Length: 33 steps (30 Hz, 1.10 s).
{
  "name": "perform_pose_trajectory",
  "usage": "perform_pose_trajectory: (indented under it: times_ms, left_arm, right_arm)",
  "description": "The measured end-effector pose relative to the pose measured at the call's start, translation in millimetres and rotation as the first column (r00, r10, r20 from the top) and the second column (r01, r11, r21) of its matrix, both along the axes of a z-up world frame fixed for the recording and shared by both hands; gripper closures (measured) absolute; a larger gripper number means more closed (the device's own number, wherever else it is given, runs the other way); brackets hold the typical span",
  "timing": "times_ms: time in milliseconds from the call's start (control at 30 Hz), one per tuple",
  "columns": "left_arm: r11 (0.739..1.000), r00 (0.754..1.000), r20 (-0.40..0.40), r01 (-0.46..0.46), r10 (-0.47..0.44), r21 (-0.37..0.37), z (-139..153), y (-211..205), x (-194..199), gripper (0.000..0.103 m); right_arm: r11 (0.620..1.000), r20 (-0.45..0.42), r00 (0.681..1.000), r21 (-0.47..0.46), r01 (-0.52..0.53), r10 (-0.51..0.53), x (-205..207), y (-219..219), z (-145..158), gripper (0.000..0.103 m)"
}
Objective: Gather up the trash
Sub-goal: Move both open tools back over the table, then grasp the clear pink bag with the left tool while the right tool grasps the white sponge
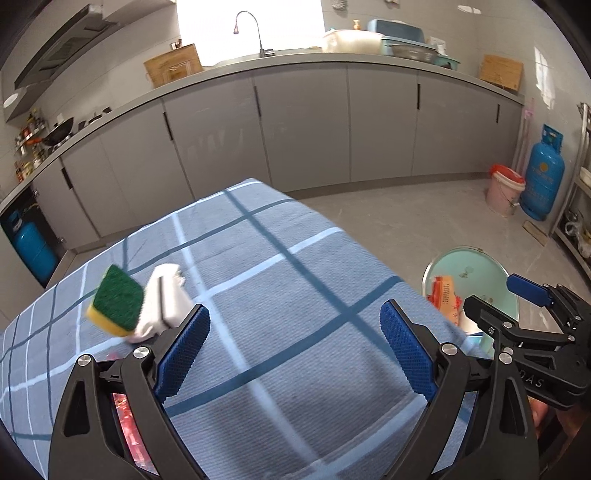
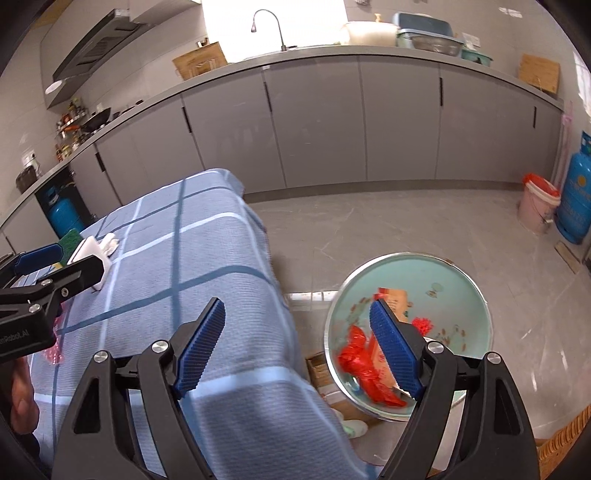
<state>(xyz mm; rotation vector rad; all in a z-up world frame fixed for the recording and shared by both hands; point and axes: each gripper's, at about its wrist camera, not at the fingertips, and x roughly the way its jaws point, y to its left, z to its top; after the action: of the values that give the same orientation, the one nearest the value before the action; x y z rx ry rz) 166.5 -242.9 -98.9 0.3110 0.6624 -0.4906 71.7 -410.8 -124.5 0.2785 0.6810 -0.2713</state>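
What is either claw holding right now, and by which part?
Nothing. The left claw and the right claw are both open and empty.

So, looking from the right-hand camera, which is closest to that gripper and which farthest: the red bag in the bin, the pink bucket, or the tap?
From the right gripper:
1. Red bag, just below to its right, inside the round bin.
2. Pink bucket, across the floor on the far right.
3. Tap, on the counter by the back wall.
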Motion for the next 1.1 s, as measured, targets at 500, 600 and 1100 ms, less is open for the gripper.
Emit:
perform_pose_trajectory:
  times_ms: [500, 600, 1100]
  left_arm:
    - [0.981, 0.979, 0.092, -0.188, 0.184, 0.043, 7, 87, 10, 0.011]
    - [0.967, 0.968, 0.077, -0.245, 0.240, 0.063, -1, 111, 18, 0.011]
    - [0.957, 0.950, -0.122, -0.280, 0.287, 0.071, -54, 142, 42, 0.041]
  right_arm:
    - [0.993, 0.001, 0.993, -0.025, -0.119, 0.119, 26, 57, 11, 0.018]
    - [0.988, 0.001, 0.989, -0.027, -0.149, 0.149, 33, 69, 13, 0.018]
    - [0.967, -0.002, 0.968, -0.049, -0.250, 0.250, 62, 113, 18, 0.017]
